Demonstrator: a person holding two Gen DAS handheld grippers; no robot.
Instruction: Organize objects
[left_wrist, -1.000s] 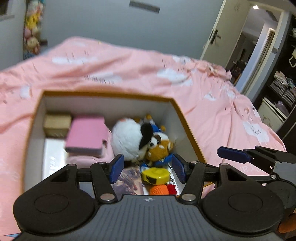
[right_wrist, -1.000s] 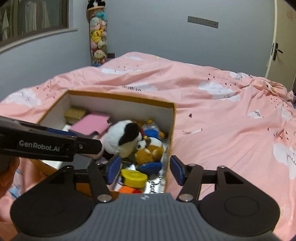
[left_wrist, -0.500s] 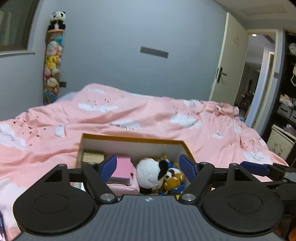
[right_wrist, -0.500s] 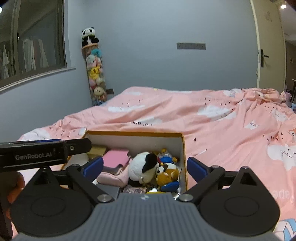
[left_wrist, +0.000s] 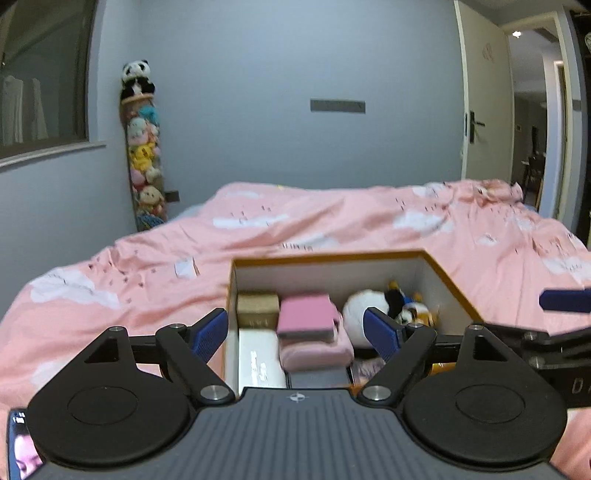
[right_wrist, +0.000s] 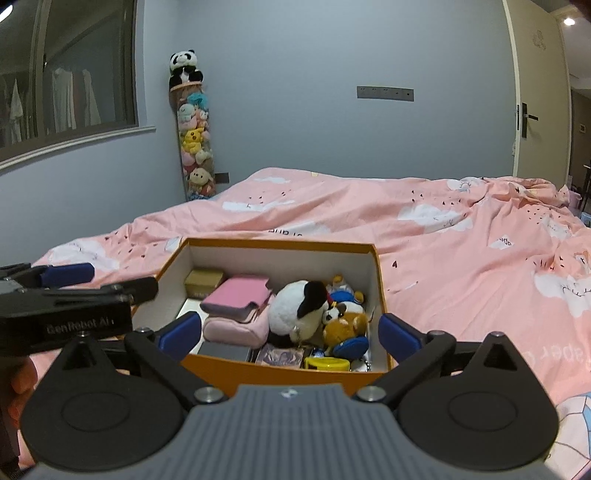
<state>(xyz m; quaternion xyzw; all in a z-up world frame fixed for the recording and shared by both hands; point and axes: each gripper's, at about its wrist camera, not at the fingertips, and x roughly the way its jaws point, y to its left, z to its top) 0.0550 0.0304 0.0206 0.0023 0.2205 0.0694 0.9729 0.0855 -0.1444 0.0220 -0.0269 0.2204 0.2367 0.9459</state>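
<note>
An orange box (right_wrist: 380, 280) with white inside walls sits on the pink bed. It holds a pink case (right_wrist: 236, 297), a tan small box (right_wrist: 203, 280), a white and black plush (right_wrist: 295, 310), a brown plush (right_wrist: 345, 323) and a yellow item (right_wrist: 327, 363). The box also shows in the left wrist view (left_wrist: 448, 280). My left gripper (left_wrist: 301, 334) is open and empty, above the box's near left side. My right gripper (right_wrist: 290, 338) is open and empty, above the box's near edge.
The pink duvet (right_wrist: 461, 251) covers the bed all around the box. A hanging column of plush toys (right_wrist: 192, 147) stands at the far wall. A door (right_wrist: 535, 96) is at the right. A phone (left_wrist: 18, 446) lies at the bottom left.
Both grippers have pulled back and risen away from the box, and their jaws have opened wider. The box contents look the same.
</note>
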